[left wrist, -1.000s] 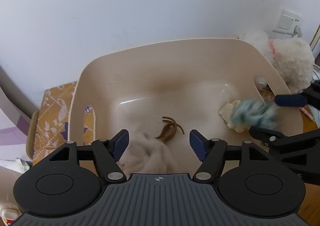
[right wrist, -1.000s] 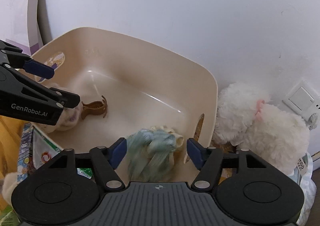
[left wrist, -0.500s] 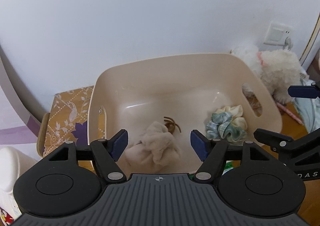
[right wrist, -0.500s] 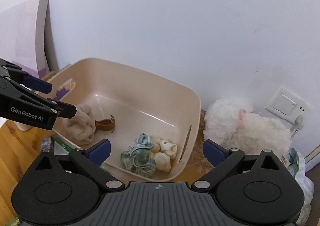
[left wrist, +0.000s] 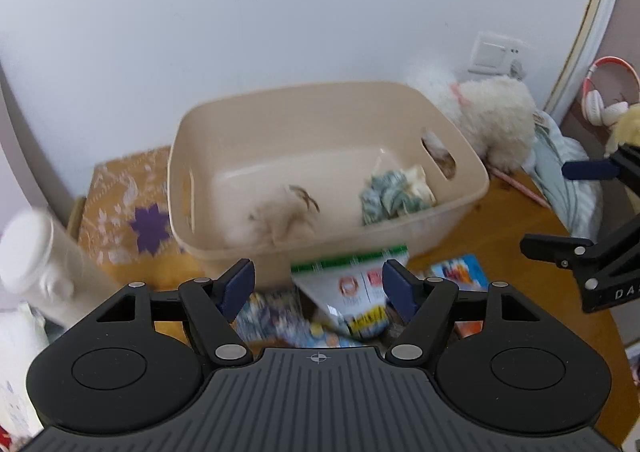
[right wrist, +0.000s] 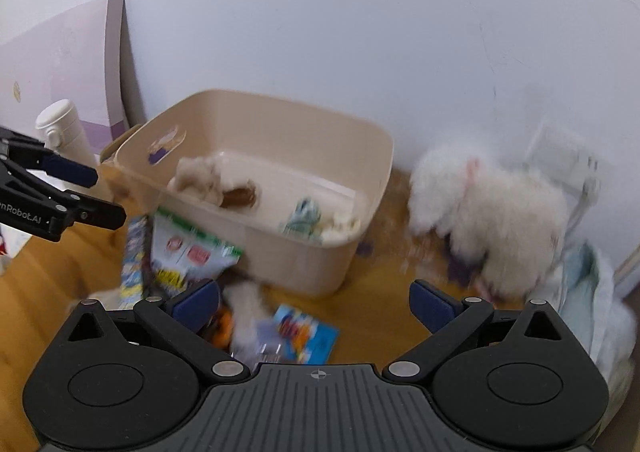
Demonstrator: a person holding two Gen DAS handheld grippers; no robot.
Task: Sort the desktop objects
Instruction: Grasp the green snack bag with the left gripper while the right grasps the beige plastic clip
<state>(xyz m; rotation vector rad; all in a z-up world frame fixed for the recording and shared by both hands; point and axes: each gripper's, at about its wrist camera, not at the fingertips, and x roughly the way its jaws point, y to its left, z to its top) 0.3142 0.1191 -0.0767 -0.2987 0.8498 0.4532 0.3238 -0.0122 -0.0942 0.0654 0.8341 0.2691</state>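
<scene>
A beige plastic bin [left wrist: 320, 236] [right wrist: 304, 252] stands against the wall on the wooden desk. Inside lie a fluffy beige scrunchie [left wrist: 272, 219] [right wrist: 198, 179], a brown hair claw [left wrist: 306, 195] [right wrist: 240, 193] and green and cream scrunchies [left wrist: 390, 191] [right wrist: 316, 219]. My left gripper [left wrist: 318, 286] is open and empty, in front of the bin above snack packets [left wrist: 352, 292]. My right gripper [right wrist: 316, 300] is open wide and empty, above the desk in front of the bin. Each gripper shows at the edge of the other's view.
A white fluffy plush toy [right wrist: 488, 211] [left wrist: 488, 115] sits right of the bin. Colourful packets [right wrist: 188, 256] and a blue packet [right wrist: 304, 336] lie in front of it. A white bottle [left wrist: 44, 264] and a patterned yellow box [left wrist: 128, 207] stand at the left. Cloth [right wrist: 592, 308] lies at the right.
Both grippers have pulled back and up from the bin, empty. The scrunchies they let go of now lie inside it. The right gripper has opened wider.
</scene>
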